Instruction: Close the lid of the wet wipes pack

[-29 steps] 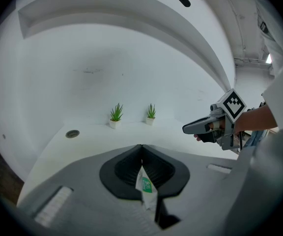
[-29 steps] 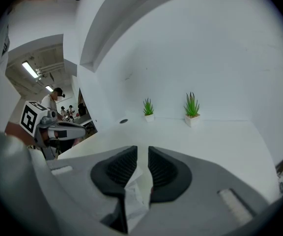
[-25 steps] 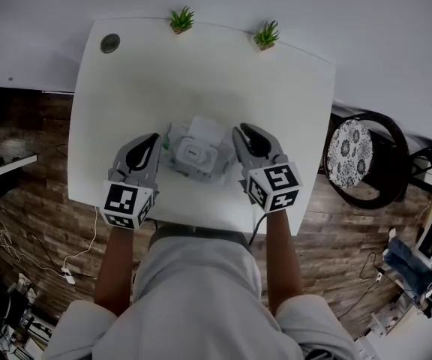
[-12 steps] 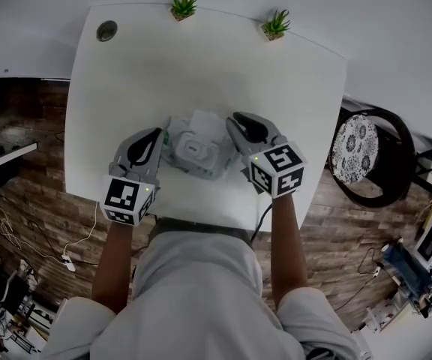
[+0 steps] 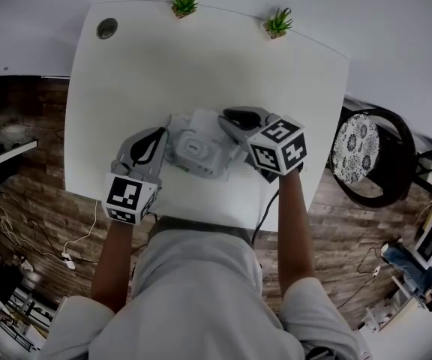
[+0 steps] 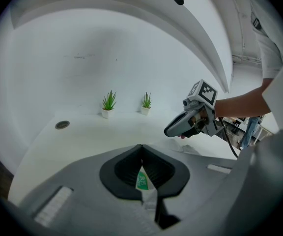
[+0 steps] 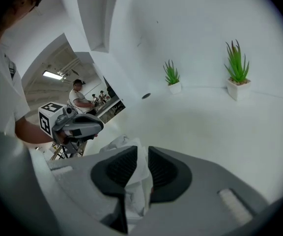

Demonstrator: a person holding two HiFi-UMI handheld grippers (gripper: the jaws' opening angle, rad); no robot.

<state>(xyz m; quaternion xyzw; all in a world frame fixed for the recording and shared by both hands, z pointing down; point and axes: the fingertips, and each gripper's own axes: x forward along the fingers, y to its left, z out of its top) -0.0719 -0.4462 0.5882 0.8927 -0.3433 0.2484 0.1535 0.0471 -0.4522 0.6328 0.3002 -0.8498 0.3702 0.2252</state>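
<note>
- My left claw (image 6: 142, 154) was shut. Its jaws met on a thin edge of the pack (image 5: 193, 150), and a strip with green print showed between the pads.
- My right claw (image 7: 142, 156) was all but shut. The narrow gap between its jaws was filled with crinkled white wrapper from the pack.
- The pack lay on the table (image 5: 201, 58), near the front edge and about midway along it, directly in front of me.
- In the head view the left claw gripped the pack's left end and pointed away from me.
- In the same view the right claw sat at the pack's right end. It was angled inward to my left, with its tips at the far right corner of the pack.
- A rounded panel showed on top of the pack, and a paler white patch lay just behind it. I could not tell from any view whether the lid was open or closed.
- Two plants stood well apart from the pack at the table's far edge, one (image 5: 184, 3) to the left and one (image 5: 277, 22) to the right.
- A round grommet (image 5: 106, 28) sat in the far left corner of the table.
- A chair (image 5: 366, 152) with a patterned seat stood on the wooden floor beside the table's right edge.
</note>
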